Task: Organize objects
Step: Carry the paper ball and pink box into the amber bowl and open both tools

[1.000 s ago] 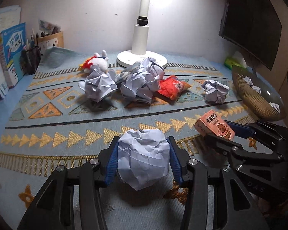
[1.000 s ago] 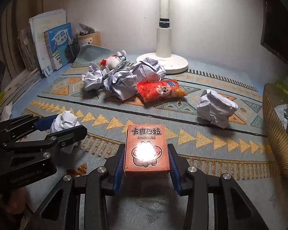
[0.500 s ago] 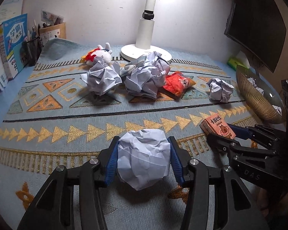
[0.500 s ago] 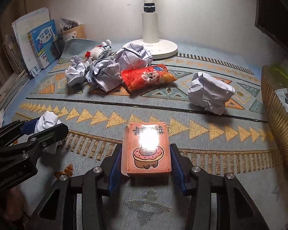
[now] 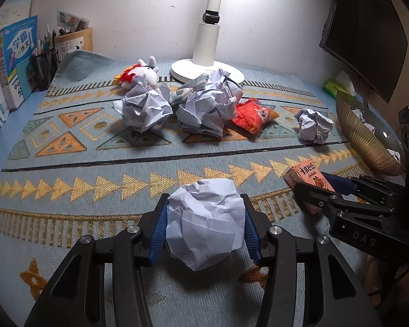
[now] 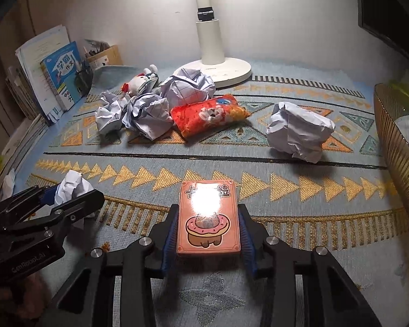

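Home study desk: surface under a patterned cloth [image 5: 68,169], white desk lamp [image 5: 207,54], schoolbooks [image 5: 15,57], monitor [image 5: 365,32], plush toy [image 5: 144,72].

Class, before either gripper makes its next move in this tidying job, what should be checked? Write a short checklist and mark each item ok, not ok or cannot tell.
1. Left gripper grips the paper ball, pads on both sides: ok.
2. Right gripper around the pink card box: its jaws are closing; firm grip: cannot tell.
3. The two grippers are apart, not touching: ok.
4. Gold basket is within view at the right, with paper already inside: ok.
5. Rug is tidy: not ok; the loose paper ball, snack bag and plush toy lie on it.
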`<state>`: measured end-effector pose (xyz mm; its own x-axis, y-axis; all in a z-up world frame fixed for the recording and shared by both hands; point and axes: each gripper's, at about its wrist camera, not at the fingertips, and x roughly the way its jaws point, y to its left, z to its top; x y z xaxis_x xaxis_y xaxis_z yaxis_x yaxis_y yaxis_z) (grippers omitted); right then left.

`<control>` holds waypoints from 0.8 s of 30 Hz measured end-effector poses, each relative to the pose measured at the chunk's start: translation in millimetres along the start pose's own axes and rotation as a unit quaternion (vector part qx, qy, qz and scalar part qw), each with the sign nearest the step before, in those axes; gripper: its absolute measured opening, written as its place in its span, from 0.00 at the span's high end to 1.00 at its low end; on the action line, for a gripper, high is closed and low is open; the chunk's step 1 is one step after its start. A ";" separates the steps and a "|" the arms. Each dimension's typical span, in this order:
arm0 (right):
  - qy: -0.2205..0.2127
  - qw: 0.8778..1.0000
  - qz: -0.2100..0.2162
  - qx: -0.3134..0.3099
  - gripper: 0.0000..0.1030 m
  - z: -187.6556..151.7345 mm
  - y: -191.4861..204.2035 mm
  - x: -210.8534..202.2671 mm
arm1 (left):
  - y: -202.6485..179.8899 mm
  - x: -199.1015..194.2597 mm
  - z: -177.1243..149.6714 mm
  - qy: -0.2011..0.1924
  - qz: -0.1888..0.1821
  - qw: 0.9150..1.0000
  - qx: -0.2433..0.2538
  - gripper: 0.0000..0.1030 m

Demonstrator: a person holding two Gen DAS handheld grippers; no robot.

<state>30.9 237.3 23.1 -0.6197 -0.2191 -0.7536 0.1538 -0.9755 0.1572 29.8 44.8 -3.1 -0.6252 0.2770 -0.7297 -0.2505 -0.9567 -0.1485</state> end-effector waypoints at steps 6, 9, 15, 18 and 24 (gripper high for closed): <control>-0.052 0.998 0.038 0.014 0.62 -2.6 -7.7 -29.8 | -11.5 9.2 1.0 0.022 0.034 0.999 0.028 0.57; -0.081 0.996 0.027 0.036 0.62 0.6 -26.8 -62.4 | -24.4 -3.2 1.9 0.001 0.030 0.999 0.030 0.59; -0.184 0.978 -0.022 0.095 0.62 25.5 -93.6 -171.2 | -106.5 -49.7 26.2 -0.073 -0.039 0.994 0.065 0.60; -0.214 0.966 -0.060 0.132 0.62 30.5 -131.7 -211.8 | -150.8 -58.2 47.9 -0.089 -0.096 0.988 0.079 0.60; -0.181 0.960 -0.092 0.191 0.62 34.3 -197.7 -215.5 | -226.3 -34.4 87.7 -0.077 -0.177 0.976 0.104 0.60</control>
<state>107.6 476.7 176.4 -0.8474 0.0327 -0.5299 -0.2343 -0.9186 0.3181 43.2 259.6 114.2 -0.5719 0.6127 -0.5455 -0.6053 -0.7639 -0.2236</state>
